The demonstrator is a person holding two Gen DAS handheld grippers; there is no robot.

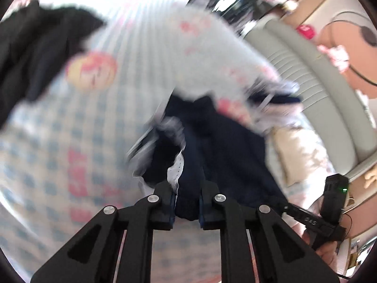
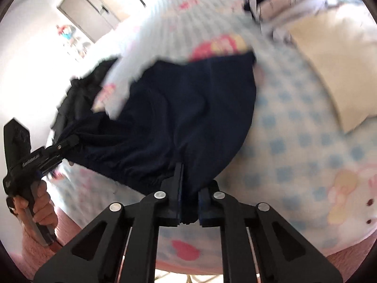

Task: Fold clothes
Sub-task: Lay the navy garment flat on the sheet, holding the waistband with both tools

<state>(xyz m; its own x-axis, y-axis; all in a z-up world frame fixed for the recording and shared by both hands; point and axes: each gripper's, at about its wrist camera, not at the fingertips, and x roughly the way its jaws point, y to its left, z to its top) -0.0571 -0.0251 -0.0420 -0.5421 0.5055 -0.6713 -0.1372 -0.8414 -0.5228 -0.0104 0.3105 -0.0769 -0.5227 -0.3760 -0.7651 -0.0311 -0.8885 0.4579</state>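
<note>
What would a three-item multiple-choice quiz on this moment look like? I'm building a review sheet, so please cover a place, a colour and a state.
1. Where does the cream pillow lie?
A. On the checked bedspread
B. Inside a drawer
C. Between a claw's fingers

2. What colour is the garment that both claws hold?
A. Bright yellow
B. Dark navy
C. Red

3. What state is the right claw in?
A. Wide open, holding nothing
B. Shut on the garment's gathered edge
C. Out of view

Answers:
1. A: in the right wrist view the pillow rests on the blue-checked bedspread, off to the right of the garment.
2. B: the cloth reads dark navy in both views.
3. B: navy fabric is pinched between its fingers, while the left claw grips another part of the same garment.
</note>
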